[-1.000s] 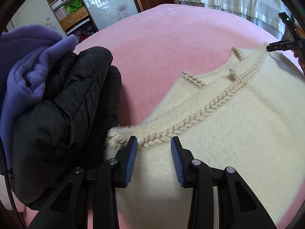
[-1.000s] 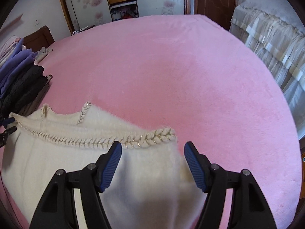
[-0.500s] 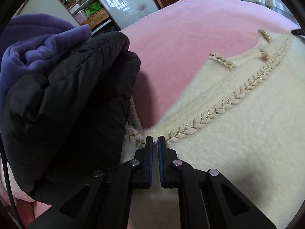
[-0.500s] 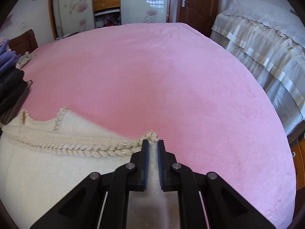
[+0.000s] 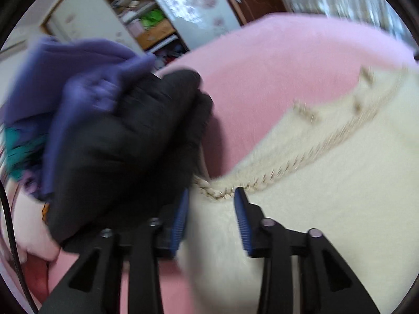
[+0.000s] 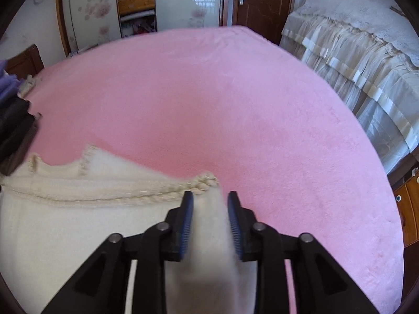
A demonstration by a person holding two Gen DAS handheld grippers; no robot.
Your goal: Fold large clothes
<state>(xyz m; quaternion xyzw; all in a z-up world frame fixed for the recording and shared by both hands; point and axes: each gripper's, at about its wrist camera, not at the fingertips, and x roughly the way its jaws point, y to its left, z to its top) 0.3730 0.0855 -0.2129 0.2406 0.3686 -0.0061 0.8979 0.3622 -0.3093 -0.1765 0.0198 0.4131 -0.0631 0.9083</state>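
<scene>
Hand-held grippers [image 5: 210, 204] [image 6: 209, 206] parted around cream garment [image 6: 78, 225]

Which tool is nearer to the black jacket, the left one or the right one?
Left. The left tool is right beside the black jacket, at the cream sweater's corner. The right tool is at the sweater's opposite corner, far from it.

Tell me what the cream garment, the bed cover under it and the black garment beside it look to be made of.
Cream garment: fluffy, fuzzy knit or faux fur, judging by its soft hairy surface, edged with braided cord trim that glints gold.
Bed cover: pink plush or fleece, matte, with a short even nap.
Black garment: likely quilted, padded synthetic shell, puffy with a faint sheen; blur leaves this uncertain.
</scene>
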